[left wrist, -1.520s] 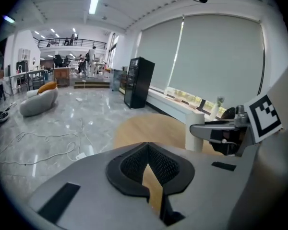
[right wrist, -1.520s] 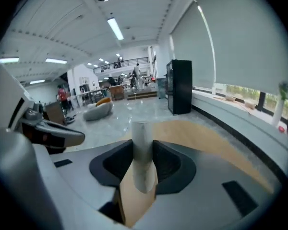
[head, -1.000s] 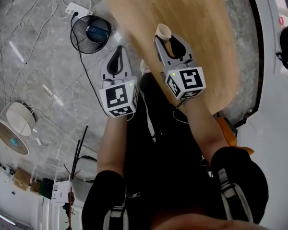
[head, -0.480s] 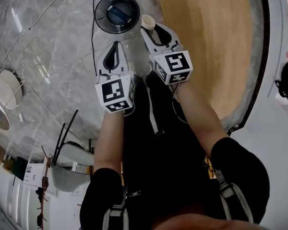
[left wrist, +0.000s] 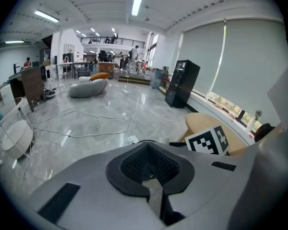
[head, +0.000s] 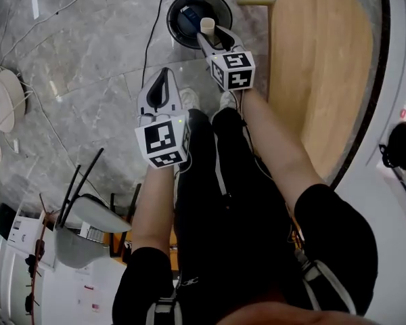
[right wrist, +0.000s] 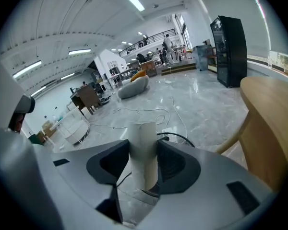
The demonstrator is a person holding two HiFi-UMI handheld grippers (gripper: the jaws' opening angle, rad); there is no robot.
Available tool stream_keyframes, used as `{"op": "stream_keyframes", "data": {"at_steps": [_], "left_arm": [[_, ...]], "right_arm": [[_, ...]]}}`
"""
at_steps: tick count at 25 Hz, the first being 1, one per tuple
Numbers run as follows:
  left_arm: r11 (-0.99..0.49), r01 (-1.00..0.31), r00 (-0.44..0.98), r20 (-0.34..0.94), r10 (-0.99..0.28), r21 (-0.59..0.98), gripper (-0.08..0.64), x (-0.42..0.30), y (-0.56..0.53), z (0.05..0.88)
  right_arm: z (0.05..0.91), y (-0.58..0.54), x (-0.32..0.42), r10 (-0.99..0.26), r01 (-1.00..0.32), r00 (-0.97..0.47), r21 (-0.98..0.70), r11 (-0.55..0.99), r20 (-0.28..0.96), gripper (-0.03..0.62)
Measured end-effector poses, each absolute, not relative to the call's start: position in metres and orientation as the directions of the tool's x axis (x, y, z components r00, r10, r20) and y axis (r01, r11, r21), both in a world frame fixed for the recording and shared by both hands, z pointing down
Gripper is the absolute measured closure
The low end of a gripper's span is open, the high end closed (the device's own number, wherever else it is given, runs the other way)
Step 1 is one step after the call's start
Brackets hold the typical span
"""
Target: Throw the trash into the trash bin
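Observation:
A white paper cup stands upright between the jaws of my right gripper, directly over the round black trash bin on the floor. In the right gripper view the cup still touches both pads, while the right gripper is opening its jaws; the bin's rim shows just past them. My left gripper hangs lower left, short of the bin, shut and empty. Its closed jaws fill the left gripper view. Something blue lies inside the bin.
A round wooden table stands right of the bin and a black cable runs across the grey marble floor to it. A chair sits lower left, white round baskets at the left edge. The person's legs are below the grippers.
Both grippers have swung off the wooden table toward the trash bin. The right one has carried the cup to a spot over the bin; the left one followed, staying shut.

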State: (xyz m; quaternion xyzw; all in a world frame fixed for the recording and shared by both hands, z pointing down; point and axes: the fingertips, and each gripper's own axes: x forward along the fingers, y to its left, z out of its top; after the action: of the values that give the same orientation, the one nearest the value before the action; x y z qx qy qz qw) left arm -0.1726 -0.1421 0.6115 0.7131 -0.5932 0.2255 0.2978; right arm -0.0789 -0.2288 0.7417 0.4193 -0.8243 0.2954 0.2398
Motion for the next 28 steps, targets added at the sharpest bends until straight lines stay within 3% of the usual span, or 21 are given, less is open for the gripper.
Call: {"op": "stream_keyframes", "data": {"at_steps": [6, 7, 8, 9, 16, 20, 28], "left_arm": [[-0.086, -0.98, 0.183, 0.657, -0.731, 0.177, 0.548, -0.181, -0.147, 0.606], [-0.085, -0.98, 0.184, 0.652, -0.736, 0.18, 0.548, -0.179, -0.149, 0.605], [-0.083, -0.979, 0.185, 0.646, -0.741, 0.186, 0.547, -0.177, -0.149, 0.602], [-0.083, -0.978, 0.189, 0.639, -0.746, 0.192, 0.547, -0.173, -0.15, 0.597], [-0.144, -0.966, 0.241, 0.551, -0.799, 0.214, 0.548, -0.145, -0.163, 0.513], [-0.187, -0.956, 0.277, 0.477, -0.834, 0.228, 0.546, -0.134, -0.174, 0.43], [-0.319, -0.936, 0.351, 0.33, -0.876, 0.15, 0.547, -0.107, -0.174, 0.255]], "right_arm": [[0.7, -0.225, -0.081, -0.591, -0.827, -0.545, -0.263, 0.497, 0.595, 0.403], [0.688, -0.221, -0.078, -0.603, -0.832, -0.535, -0.246, 0.497, 0.591, 0.447], [0.676, -0.216, -0.074, -0.616, -0.838, -0.523, -0.225, 0.496, 0.589, 0.555], [0.662, -0.21, -0.07, -0.629, -0.843, -0.514, -0.204, 0.498, 0.583, 0.58], [0.518, -0.186, -0.042, -0.747, -0.866, -0.496, -0.195, 0.46, 0.442, 0.58], [0.414, -0.184, -0.024, -0.816, -0.874, -0.484, -0.231, 0.428, 0.316, 0.58], [0.251, -0.181, -0.003, -0.889, -0.896, -0.42, -0.236, 0.375, 0.181, 0.581]]}}
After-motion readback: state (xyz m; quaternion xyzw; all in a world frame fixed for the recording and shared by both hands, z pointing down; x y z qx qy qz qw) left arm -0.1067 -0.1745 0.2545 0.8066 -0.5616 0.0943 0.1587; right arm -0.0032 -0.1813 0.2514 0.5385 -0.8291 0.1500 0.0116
